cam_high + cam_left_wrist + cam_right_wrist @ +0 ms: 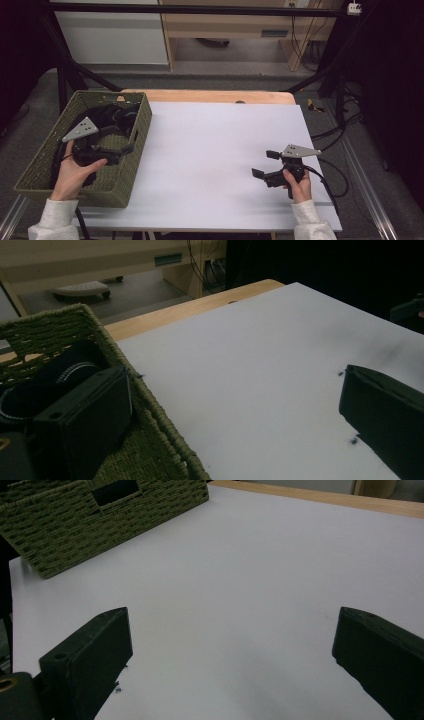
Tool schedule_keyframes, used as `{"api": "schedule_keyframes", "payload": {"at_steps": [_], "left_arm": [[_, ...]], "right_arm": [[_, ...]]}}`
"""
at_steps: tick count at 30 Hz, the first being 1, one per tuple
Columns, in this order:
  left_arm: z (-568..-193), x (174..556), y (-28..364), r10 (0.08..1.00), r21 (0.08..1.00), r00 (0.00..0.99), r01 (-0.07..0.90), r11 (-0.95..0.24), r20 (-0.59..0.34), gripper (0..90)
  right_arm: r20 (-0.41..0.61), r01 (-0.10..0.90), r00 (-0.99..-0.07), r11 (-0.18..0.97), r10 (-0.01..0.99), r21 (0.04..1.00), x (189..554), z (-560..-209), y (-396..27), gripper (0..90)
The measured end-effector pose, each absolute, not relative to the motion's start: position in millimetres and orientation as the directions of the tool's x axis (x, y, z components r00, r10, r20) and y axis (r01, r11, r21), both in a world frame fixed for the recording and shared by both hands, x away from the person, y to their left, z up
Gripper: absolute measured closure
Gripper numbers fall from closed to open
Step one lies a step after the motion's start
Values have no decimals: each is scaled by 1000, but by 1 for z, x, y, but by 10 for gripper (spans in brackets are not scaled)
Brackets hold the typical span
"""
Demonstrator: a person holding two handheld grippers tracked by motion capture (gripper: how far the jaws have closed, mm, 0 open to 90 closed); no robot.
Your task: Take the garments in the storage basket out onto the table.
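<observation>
A green woven basket [122, 187] stands at the table's left edge, with dark cloth-like items [107, 116] inside it. A hand holds my left gripper [131, 132] over the basket's right side, its jaws wide apart. In the left gripper view, my left gripper [235, 415] is open: one jaw sits above the basket [155, 415] next to a black item with pale stitching [60, 375], the other above the white board. My right gripper [265, 164] rests low over the white board at the right, open and empty. In the right gripper view, my right gripper [230, 655] faces the basket [100, 520].
A white board [210, 145] covers most of the wooden table [210, 96]. Black frame bars [65, 75] stand behind the basket and at the back right. Cables [345, 120] lie on the floor to the right of the table.
</observation>
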State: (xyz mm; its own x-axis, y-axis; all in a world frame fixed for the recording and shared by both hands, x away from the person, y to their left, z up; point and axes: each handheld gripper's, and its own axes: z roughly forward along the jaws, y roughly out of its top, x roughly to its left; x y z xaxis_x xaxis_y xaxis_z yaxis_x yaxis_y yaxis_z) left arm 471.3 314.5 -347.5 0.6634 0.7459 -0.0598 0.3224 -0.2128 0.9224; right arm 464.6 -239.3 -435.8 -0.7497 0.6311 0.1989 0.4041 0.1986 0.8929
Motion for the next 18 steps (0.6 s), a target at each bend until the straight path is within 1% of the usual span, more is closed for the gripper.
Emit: {"api": "schedule_keyframes", "payload": {"at_steps": [18], "left_arm": [[-331,490,345,817,899,577,369,-234,-24,0]], "right_arm": [[198,407,-749,204,633,890,465,-437,-238,28]]}}
